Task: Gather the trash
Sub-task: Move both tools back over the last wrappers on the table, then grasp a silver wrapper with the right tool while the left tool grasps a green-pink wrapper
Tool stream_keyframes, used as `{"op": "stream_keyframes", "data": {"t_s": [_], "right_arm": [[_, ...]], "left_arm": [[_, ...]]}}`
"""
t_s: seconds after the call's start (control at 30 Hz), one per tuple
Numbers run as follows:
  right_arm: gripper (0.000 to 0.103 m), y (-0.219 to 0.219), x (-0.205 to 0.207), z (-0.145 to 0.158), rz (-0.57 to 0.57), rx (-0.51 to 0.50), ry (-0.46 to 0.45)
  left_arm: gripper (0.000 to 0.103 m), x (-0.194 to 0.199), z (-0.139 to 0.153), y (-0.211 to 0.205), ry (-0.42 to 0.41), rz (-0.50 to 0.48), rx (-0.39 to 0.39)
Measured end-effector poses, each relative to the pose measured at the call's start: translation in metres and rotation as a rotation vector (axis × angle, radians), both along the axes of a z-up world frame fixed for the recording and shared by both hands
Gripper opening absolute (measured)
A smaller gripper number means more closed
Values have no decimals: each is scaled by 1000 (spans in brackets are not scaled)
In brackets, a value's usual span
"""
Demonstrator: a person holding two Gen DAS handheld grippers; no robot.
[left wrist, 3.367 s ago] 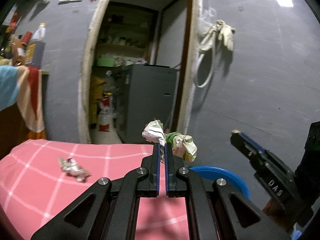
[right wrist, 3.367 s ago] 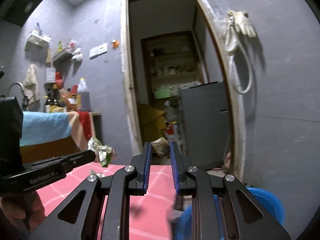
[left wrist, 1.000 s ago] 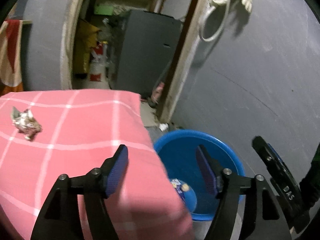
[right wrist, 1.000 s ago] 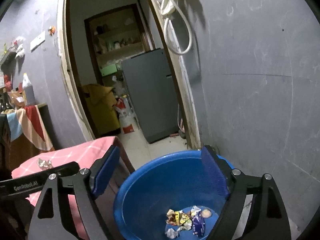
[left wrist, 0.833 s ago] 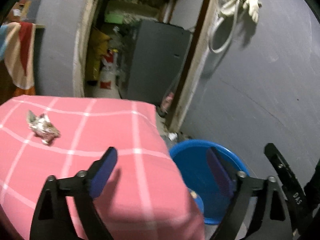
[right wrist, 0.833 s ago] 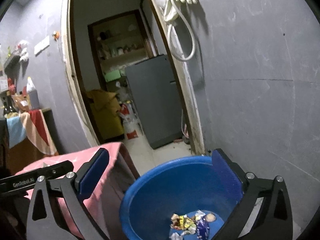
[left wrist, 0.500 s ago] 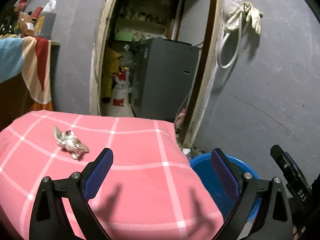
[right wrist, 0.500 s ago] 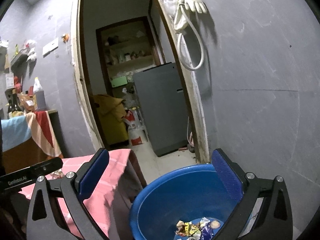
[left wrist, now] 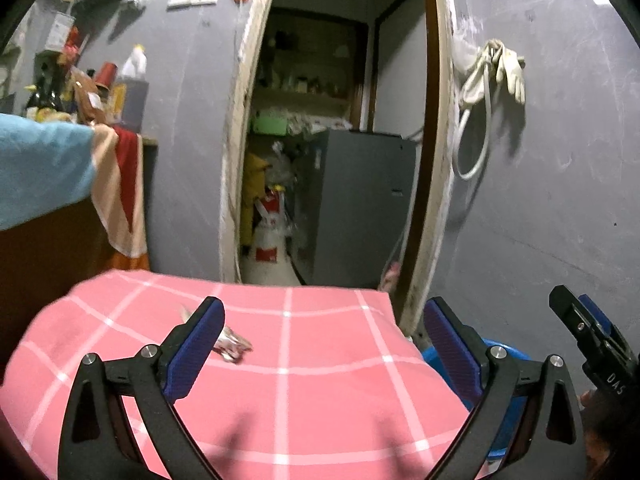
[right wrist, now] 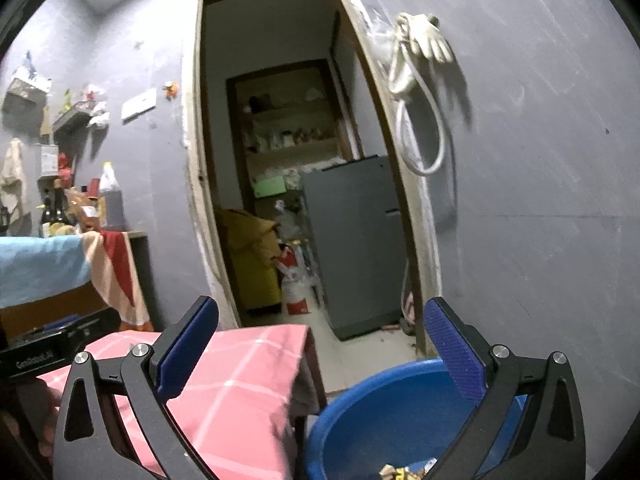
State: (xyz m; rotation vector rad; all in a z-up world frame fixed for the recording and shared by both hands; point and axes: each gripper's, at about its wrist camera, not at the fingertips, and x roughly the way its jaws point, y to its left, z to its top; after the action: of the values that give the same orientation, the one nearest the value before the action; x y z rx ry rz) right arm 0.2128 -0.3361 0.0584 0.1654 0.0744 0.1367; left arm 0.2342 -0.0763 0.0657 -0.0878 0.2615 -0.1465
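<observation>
Now, both empty: left gripper (left wrist: pixel 322 338) and right gripper (right wrist: pixel 320 336) gape wide. Crumpled silvery wrapper (left wrist: pixel 232 346) lies on pink checked tablecloth (left wrist: pixel 320 392), left-near; approach low, straddle it, close gently. Blue plastic basin (right wrist: pixel 360 416) waits right.

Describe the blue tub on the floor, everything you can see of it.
The blue tub is a round, smooth-walled basin that looks like plastic, standing upright on the floor beside the corner of the table with the pink checked cloth, near the grey wall. It is open at the top, and a few scraps of wrappers lie at its bottom. The open right claw hangs above it, touching nothing. From the left camera only a strip of its rim shows.
</observation>
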Motion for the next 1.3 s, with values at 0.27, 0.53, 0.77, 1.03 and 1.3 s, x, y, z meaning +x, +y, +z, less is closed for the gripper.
{"op": "stream_keyframes", "data": {"t_s": [0.27, 0.53, 0.77, 1.03, 1.3], "right_arm": [[103, 27, -3, 9, 64, -19, -41], [103, 64, 12, 12, 196, -46, 0], [103, 95, 33, 7, 293, -60, 73], [103, 136, 81, 7, 407, -89, 231], [103, 177, 135, -14, 490, -100, 502]], "left_arm": [[98, -14, 6, 31, -48, 52, 37], [98, -10, -14, 79, 36, 114, 58], [98, 8, -28, 118, 144, 155, 36], [98, 34, -35, 152, 265, 199, 10], [98, 57, -41, 186, 382, 246, -96]]}}
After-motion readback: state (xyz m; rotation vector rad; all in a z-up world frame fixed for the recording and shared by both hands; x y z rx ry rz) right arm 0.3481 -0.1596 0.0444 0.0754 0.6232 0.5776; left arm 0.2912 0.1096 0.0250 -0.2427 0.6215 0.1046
